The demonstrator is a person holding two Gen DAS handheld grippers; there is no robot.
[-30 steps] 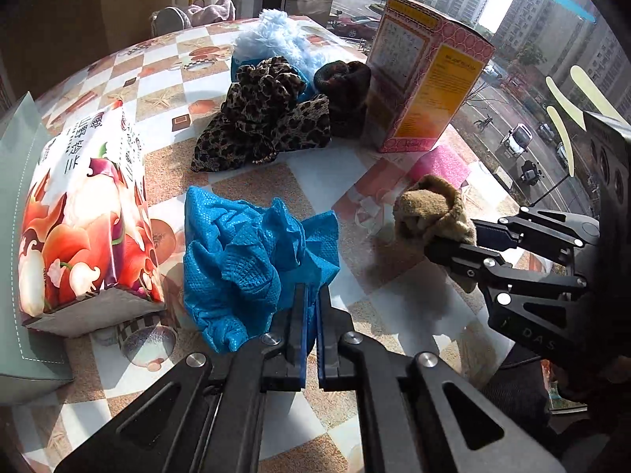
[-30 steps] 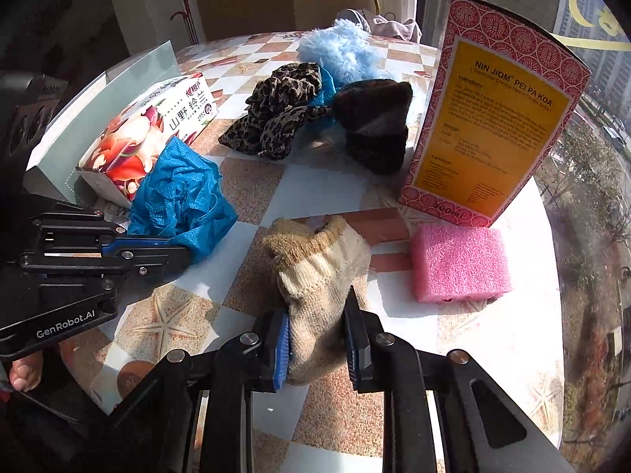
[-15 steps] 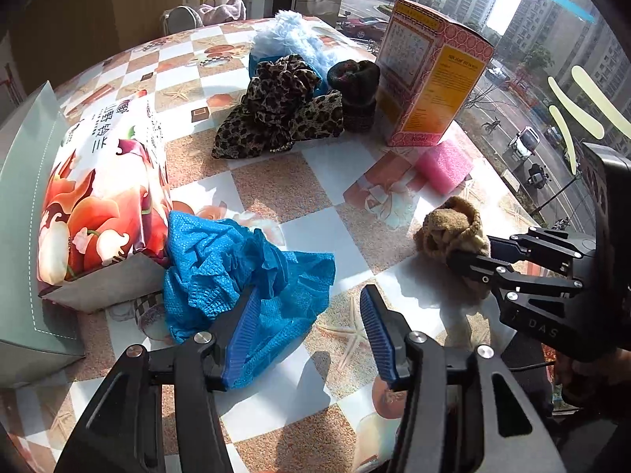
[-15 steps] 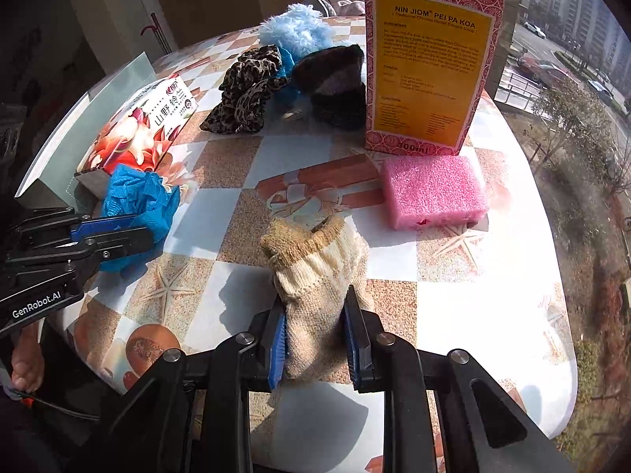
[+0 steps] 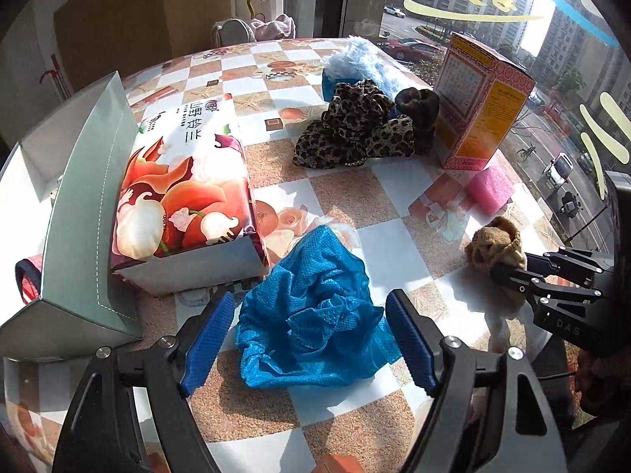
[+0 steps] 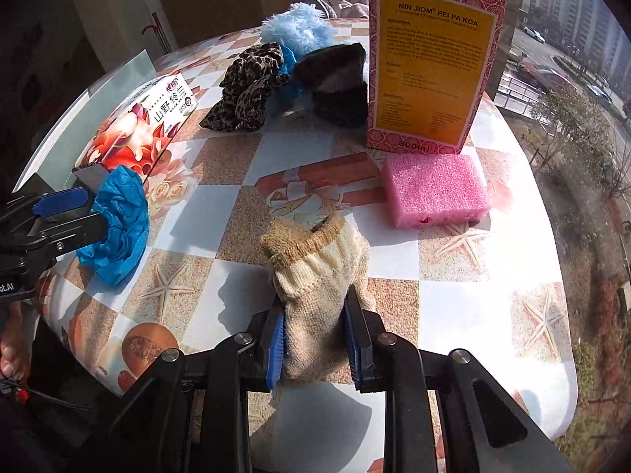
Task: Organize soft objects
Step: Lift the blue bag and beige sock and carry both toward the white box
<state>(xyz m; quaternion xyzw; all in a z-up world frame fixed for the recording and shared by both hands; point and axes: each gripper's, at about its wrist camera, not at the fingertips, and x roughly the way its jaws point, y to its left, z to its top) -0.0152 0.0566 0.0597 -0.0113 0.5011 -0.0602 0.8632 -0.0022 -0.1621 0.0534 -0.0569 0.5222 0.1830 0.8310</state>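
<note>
- The left gripper (image 5: 307, 335), black with 2 blue-padded fingers, has just been opening its jaws; they now stand spread on either side of the crumpled blue mesh shoe cover (image 5: 311, 315), the pads clear of it.
- That blue mesh shoe cover lies on the near left part of the round table with a checkered seashell-print cloth (image 5: 398, 197), just right of the near end of the flower-printed tissue pack (image 5: 185, 193), which sits in an open grey-green cardboard box (image 5: 83, 228).
- The right gripper (image 6: 315, 339) pinches the beige knitted sock with a brown cuff (image 6: 315, 272); both blue pads press its lower part, and its cuff end points toward the far side.
- The pink foam block (image 6: 434, 189) lies flat to the right of and beyond the sock, just in front of the upright red and yellow syrup carton (image 6: 430, 63).
- At the far middle, a leopard-print fabric piece (image 6: 248, 86), a fluffy light-blue item (image 6: 295, 27) and a dark brown furry item (image 6: 335, 79) sit bunched together, left of the carton.
</note>
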